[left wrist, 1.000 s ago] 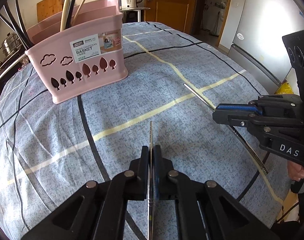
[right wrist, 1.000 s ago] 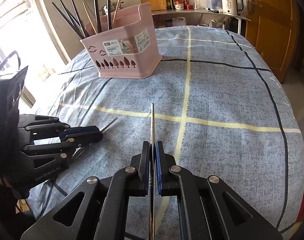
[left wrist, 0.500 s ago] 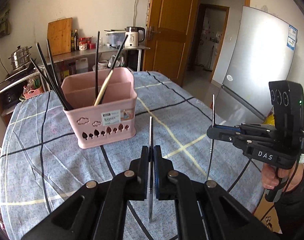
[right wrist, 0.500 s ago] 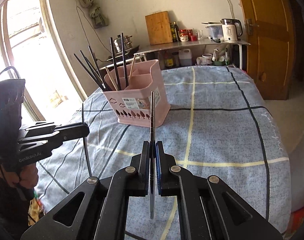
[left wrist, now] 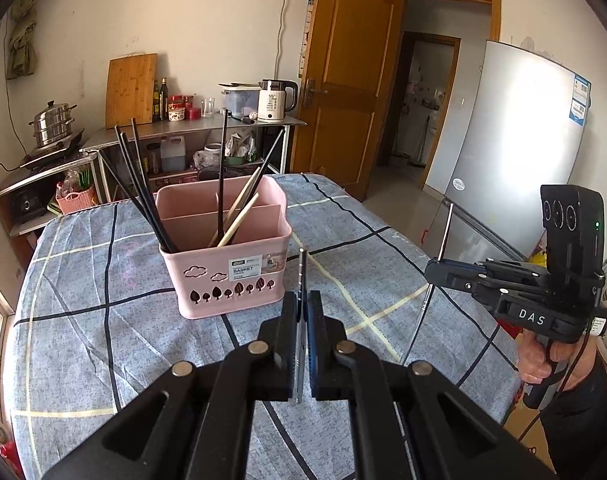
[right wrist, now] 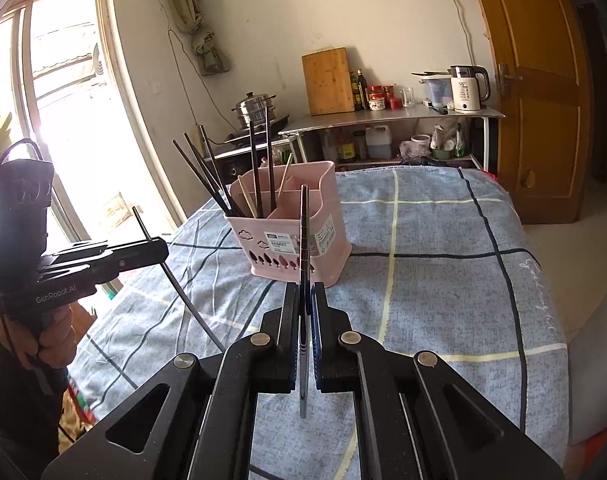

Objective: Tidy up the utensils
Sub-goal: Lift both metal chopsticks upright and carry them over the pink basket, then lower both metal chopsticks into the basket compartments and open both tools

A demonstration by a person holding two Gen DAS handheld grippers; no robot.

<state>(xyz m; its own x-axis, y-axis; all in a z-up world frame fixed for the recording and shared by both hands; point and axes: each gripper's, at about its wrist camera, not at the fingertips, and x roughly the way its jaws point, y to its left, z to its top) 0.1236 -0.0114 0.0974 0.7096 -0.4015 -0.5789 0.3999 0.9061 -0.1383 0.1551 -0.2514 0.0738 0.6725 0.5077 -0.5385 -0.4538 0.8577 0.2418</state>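
Chopsticks, one metal stick apiece, stand upright, clamped in the left gripper (left wrist: pixel 302 312) and the right gripper (right wrist: pixel 304 300), both raised above the checked blue surface (left wrist: pixel 103 344). Beyond them sits the pink basket (left wrist: pixel 223 276), dark and wooden chopsticks (left wrist: pixel 143 184) leaning inside.

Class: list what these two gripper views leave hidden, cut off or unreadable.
- Pink basket, left view: chopstick tips hidden behind its front wall.
- Basket label: small print too small to read.
- Held metal chopstick, right view: its middle hidden between the right gripper jaws.
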